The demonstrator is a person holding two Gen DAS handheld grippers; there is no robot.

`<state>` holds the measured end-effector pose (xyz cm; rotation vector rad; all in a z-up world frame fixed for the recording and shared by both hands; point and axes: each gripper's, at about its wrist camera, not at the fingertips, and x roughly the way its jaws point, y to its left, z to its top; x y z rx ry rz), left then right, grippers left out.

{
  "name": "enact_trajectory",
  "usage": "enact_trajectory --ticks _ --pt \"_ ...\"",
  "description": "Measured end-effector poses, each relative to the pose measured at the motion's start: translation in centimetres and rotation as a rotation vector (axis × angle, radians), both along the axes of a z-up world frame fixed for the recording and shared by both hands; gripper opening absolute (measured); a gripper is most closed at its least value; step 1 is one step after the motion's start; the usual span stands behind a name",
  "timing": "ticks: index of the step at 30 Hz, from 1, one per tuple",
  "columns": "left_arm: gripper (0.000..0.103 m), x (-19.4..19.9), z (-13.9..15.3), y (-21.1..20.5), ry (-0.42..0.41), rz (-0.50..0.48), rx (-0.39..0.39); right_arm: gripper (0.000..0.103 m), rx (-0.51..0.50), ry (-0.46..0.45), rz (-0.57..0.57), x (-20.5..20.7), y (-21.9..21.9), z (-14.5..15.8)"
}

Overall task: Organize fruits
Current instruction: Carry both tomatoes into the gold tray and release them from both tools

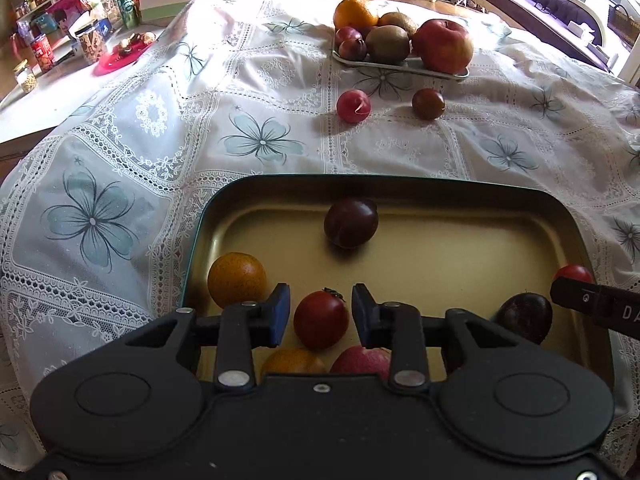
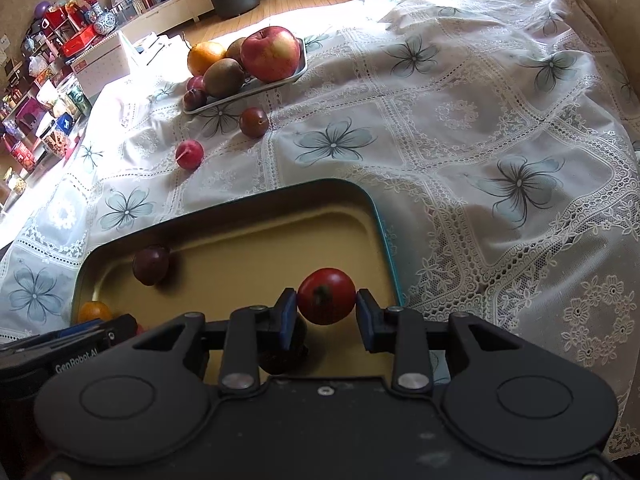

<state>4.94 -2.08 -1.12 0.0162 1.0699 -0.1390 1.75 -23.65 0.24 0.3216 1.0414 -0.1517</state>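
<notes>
A teal tray [image 1: 360, 179] with a tan floor lies close in front of both grippers. It holds a dark plum [image 1: 351, 222], an orange fruit [image 1: 237, 279], another dark fruit [image 1: 524, 318] and more. A red tomato [image 1: 321, 320] rests on the tray floor between the fingers of my left gripper [image 1: 321, 312], which is open with thin gaps on both sides. My right gripper [image 2: 326, 312] is shut on a second red tomato [image 2: 326, 296] and holds it above the tray's right end [image 2: 384, 232]. The right gripper's tip [image 1: 592, 304] shows in the left wrist view.
A white tray [image 1: 400, 66] at the far side carries an apple [image 1: 442, 45], kiwis, an orange and small plums. A red round fruit [image 1: 353, 106] and a dark tomato [image 1: 428, 103] lie loose on the lace tablecloth [image 1: 260, 144]. Cluttered shelves stand to the left.
</notes>
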Motion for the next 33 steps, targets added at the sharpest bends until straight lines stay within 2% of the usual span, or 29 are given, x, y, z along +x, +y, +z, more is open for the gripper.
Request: enact_trajectory --ticks 9,33 --pt "0.043 -0.2 -0.4 0.0 0.018 0.000 -0.003 0.034 -0.013 -0.030 0.000 -0.5 0.1 0.6" --pt "0.043 0.0 -1.1 0.0 0.054 0.002 0.006 0.034 -0.008 -0.008 0.034 -0.2 0.9 0.2"
